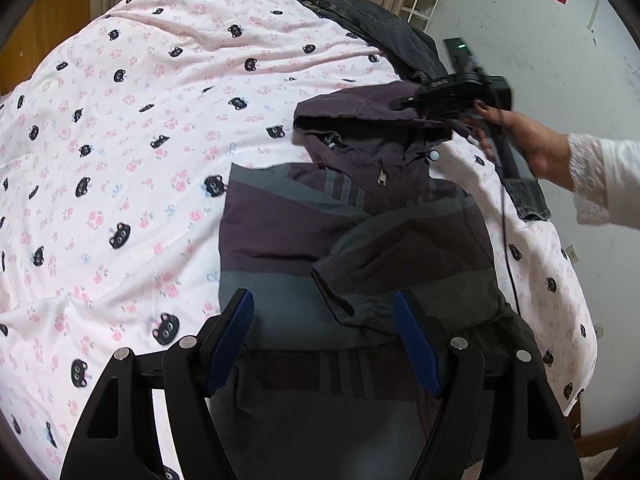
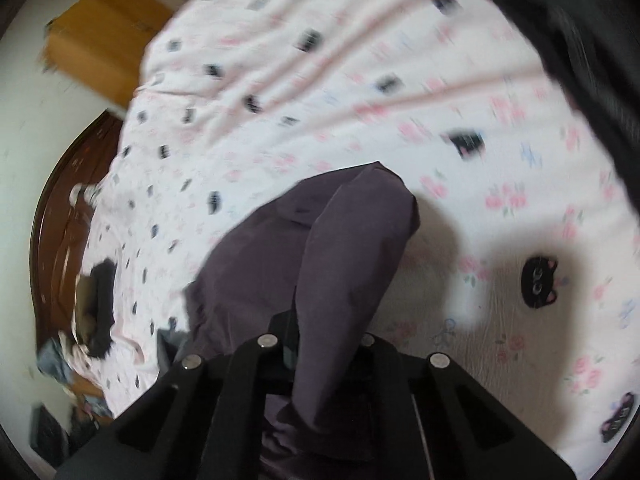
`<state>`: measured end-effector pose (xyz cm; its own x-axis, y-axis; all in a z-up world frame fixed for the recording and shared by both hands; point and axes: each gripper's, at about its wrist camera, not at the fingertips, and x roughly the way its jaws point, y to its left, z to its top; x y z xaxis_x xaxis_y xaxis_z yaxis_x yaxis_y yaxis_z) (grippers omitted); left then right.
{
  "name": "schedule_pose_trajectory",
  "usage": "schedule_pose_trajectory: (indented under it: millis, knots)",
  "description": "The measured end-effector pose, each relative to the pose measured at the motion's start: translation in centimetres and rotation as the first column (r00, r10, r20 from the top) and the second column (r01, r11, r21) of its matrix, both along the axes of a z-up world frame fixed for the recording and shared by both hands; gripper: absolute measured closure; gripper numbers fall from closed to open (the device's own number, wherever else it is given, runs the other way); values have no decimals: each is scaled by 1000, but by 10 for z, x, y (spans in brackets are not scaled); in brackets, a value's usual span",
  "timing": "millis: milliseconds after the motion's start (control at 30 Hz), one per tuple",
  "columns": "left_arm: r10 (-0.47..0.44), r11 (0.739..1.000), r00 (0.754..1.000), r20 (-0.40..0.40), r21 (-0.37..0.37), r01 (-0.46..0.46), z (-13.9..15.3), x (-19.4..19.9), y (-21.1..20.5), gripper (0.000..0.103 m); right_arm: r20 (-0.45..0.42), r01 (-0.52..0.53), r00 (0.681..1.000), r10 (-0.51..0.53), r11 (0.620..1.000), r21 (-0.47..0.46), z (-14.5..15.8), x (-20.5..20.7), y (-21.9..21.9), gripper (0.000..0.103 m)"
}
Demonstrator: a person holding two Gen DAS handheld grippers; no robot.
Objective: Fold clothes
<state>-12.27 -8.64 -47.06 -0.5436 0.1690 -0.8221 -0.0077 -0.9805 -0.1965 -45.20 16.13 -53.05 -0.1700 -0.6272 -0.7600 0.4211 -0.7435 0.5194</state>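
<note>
The jacket (image 1: pixel 360 232) lies on the bed (image 1: pixel 120 140) with body and sleeves already folded inward, the hood (image 2: pixel 352 240) remains to fold, the right gripper (image 2: pixel 320 354) jaws pinch the hood, and the left gripper (image 1: pixel 328 340) jaws stand spread above the hem.

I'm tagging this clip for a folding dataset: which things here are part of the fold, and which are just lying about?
Part of the job:
- purple and grey jacket, sleeves folded in
- its hood, pinched in the right gripper
- left gripper, jaws open above the hem

Lying about:
- dark jeans at the bed's far edge
- cat-print bedsheet underneath
- white wire rack
</note>
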Motion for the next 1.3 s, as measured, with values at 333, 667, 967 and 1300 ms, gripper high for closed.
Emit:
schedule_pose_trajectory:
  millis: [333, 667, 967, 1300]
  knots:
    - [72, 997, 996, -46, -23, -73, 12, -40, -40, 35, -468, -197, 779, 418, 871, 450, 72, 123, -61, 95]
    - [120, 992, 989, -82, 53, -116, 30, -86, -65, 35, -547, -185, 296, 783, 609, 772, 45, 260, -71, 95]
    - [65, 998, 988, -139, 25, -62, 58, -135, -38, 35, -553, -33, 6, 833, 553, 833, 14, 320, -56, 93]
    - [-54, 996, 998, -14, 66, 55, 35, -167, 22, 32, -487, -96, -149, 861, 477, 873, -4, 366, -28, 26]
